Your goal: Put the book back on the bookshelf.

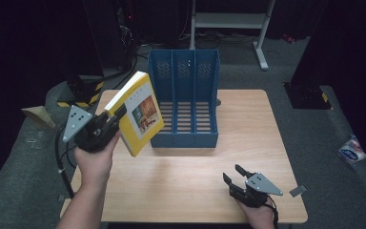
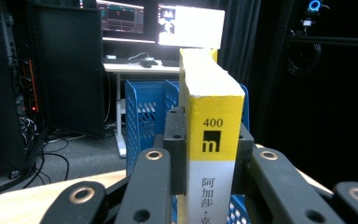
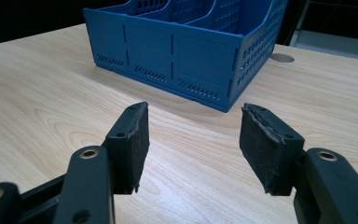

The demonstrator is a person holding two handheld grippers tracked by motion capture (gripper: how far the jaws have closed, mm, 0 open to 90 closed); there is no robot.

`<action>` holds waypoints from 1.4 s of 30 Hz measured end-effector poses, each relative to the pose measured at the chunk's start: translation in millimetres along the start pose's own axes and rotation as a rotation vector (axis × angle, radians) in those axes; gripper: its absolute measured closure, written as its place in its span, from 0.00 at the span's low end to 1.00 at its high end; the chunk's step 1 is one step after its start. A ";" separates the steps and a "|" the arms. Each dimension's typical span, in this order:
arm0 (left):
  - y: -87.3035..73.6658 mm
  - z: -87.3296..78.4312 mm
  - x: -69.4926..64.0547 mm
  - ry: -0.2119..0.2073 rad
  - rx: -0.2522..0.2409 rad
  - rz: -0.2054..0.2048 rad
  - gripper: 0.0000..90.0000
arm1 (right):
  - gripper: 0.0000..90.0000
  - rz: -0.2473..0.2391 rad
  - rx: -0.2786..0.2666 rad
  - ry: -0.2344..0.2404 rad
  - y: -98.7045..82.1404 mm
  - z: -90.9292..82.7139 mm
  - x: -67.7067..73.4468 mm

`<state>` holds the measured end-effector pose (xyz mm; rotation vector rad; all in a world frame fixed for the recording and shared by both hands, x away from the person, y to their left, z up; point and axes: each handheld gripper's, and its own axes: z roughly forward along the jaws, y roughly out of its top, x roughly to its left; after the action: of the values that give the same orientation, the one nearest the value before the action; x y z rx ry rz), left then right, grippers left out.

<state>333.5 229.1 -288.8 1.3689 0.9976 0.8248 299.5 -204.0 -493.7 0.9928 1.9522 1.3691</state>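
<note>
With my left claw pinching the yellow book by its spine, tilted above the worktop's left edge beside the blue three-slot file rack, and my right claw spread empty near the front edge, I fear the book's corner catching a divider.

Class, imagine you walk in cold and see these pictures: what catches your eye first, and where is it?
First the yellow book, held up tilted above the left side of the wooden table, clamped at its spine in the jaws of the left gripper. Next the blue file rack with three slots, standing at the table's far middle. Last, the right gripper at the near right edge, jaws apart with nothing between them.
</note>
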 end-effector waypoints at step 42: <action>-8.3 128.8 -5.4 0.155 0.126 0.016 0.85 | 0.47 0.042 -0.030 0.000 0.9 -3.5 -4.7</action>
<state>449.2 173.6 -303.9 1.4375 1.1767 0.9030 299.6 -209.5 -491.7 1.0254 1.9155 1.4173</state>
